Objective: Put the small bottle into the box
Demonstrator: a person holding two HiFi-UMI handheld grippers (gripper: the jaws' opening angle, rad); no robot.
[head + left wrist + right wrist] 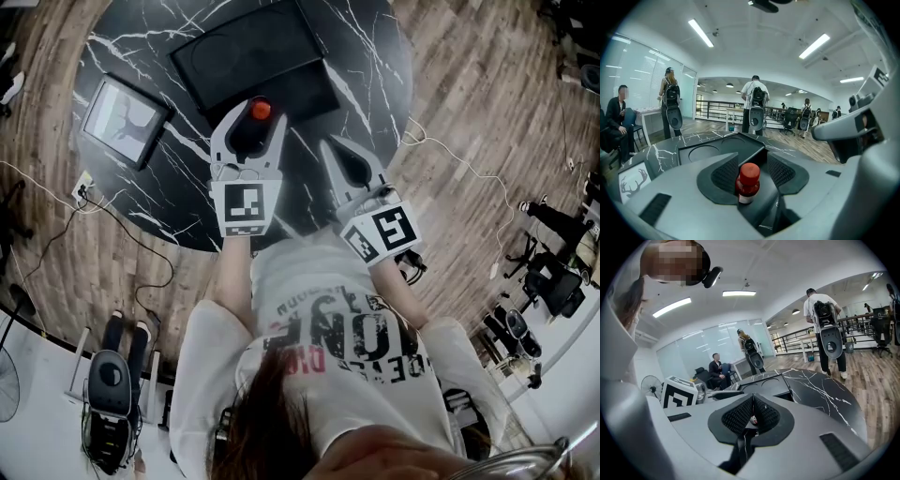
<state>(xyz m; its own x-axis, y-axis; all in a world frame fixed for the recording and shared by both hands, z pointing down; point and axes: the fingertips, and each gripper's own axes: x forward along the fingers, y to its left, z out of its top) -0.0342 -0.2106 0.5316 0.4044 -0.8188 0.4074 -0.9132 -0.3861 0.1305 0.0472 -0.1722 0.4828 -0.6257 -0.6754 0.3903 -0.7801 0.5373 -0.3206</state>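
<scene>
The small bottle (260, 110), dark with a red cap, stands upright on the black marble table (375, 66), just in front of the black box (253, 52). My left gripper (255, 114) is open around it. In the left gripper view the bottle (748, 180) sits close to the left pad (725, 174), with a gap to the right pad, and the box (717, 150) lies straight ahead. My right gripper (339, 155) hovers to the right of the bottle. Its jaws (752, 399) are shut with nothing held.
A framed deer picture (124, 120) lies at the table's left edge. Cables (112, 211) trail over the wood floor around the table. Several people (754, 105) with gear stand beyond the table's far side, and one sits at the left.
</scene>
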